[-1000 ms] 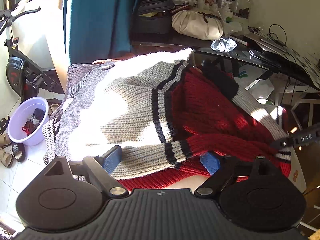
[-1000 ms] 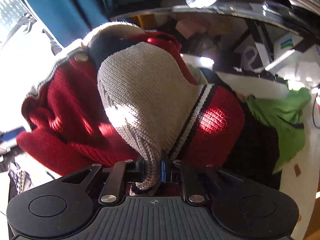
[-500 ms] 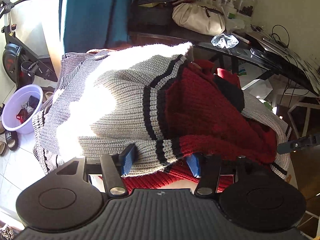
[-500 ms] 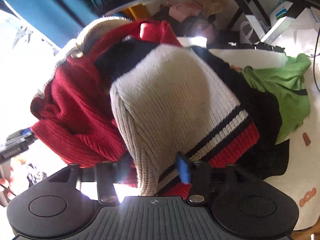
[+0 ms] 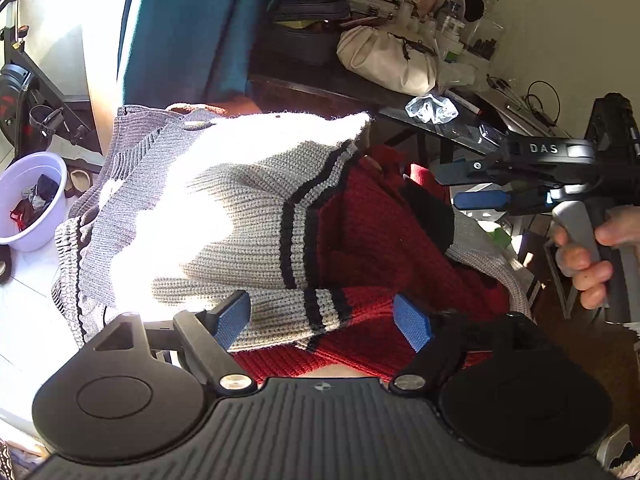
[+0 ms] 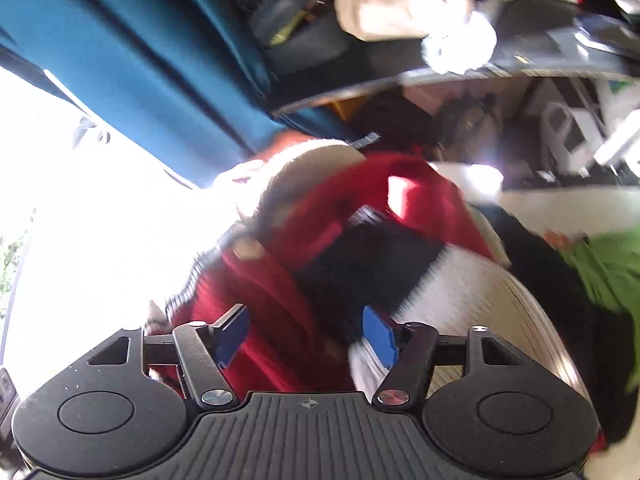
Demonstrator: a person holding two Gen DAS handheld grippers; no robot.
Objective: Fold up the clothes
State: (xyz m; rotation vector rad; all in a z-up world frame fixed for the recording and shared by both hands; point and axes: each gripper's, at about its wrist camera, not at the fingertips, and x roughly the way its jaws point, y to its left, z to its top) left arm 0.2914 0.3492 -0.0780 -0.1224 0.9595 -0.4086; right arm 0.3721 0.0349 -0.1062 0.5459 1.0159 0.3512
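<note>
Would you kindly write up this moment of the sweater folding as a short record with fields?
garment: knit sweater in grey, red and black, lying in a heap with one sleeve across the front
left hand-held gripper: open, jaws either side of the sleeve, not closed on it
right hand-held gripper: open, raised beside the sweater, gripping nothing
hand: wrapped around the right gripper's handle
other clothes: green garment beside the sweater
right wrist view: motion-blurred
</note>
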